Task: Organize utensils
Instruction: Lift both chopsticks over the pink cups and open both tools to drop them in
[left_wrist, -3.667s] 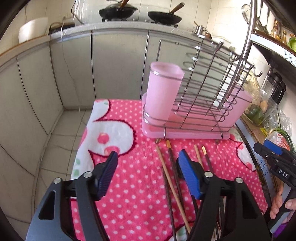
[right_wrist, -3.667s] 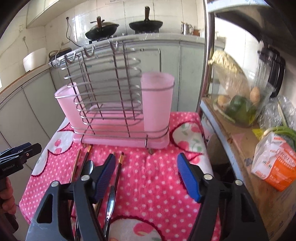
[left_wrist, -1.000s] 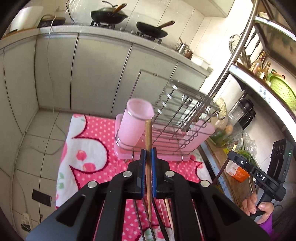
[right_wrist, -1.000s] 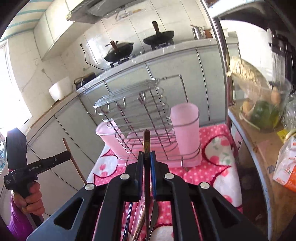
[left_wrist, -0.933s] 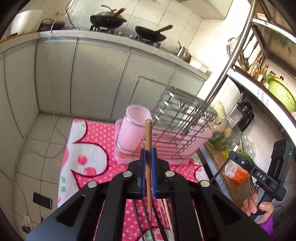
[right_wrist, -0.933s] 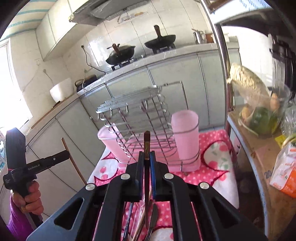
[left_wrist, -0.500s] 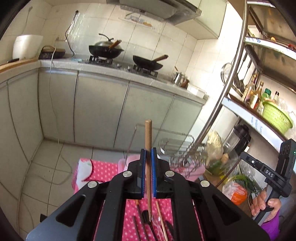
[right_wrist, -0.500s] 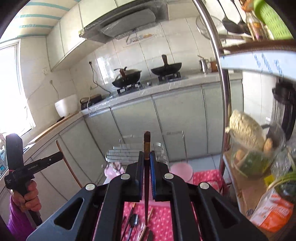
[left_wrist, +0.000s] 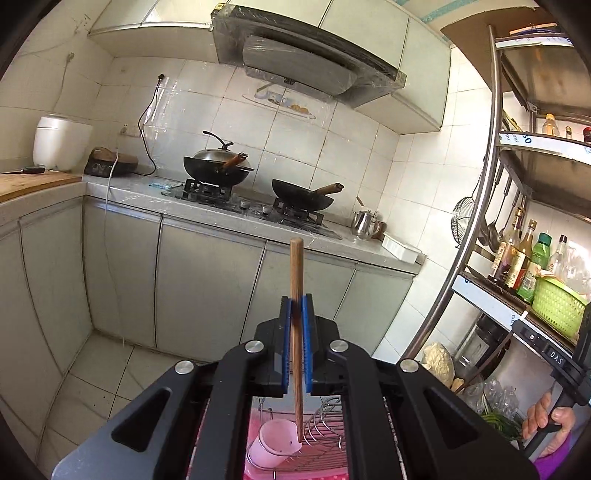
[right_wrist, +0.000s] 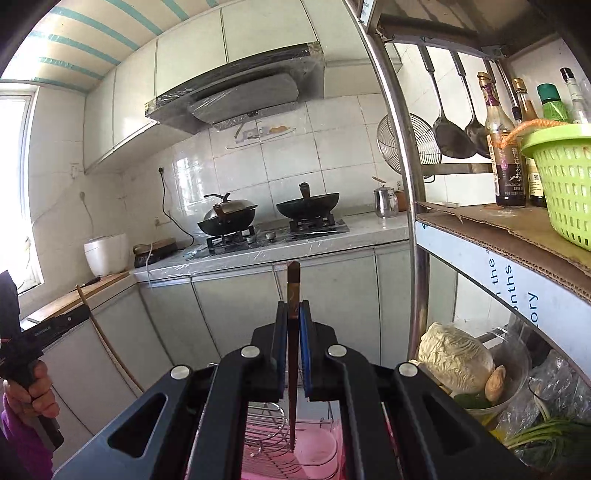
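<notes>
My left gripper (left_wrist: 295, 306) is shut on a light wooden chopstick (left_wrist: 296, 277) held upright, its lower tip hanging over the left pink cup (left_wrist: 275, 445) of the wire utensil rack (left_wrist: 325, 439) far below. My right gripper (right_wrist: 293, 312) is shut on a dark brown chopstick (right_wrist: 293, 288), also upright, its lower tip over the right pink cup (right_wrist: 317, 456) of the same rack (right_wrist: 266, 421). Each gripper shows at the edge of the other's view, the right one (left_wrist: 554, 360) and the left one (right_wrist: 44, 328). The remaining utensils on the cloth are hidden.
A counter with two woks (left_wrist: 218, 170) and a kettle (left_wrist: 364, 223) runs along the back wall. A steel shelf post (right_wrist: 413, 221) and shelves with bottles and a green basket (right_wrist: 565, 177) stand on the right. A jar of vegetables (right_wrist: 465, 373) sits below.
Both grippers have risen and tilted up with their chopsticks. The rack and cups have dropped to the bottom of both views; the chopstick tips now hang over the cups.
</notes>
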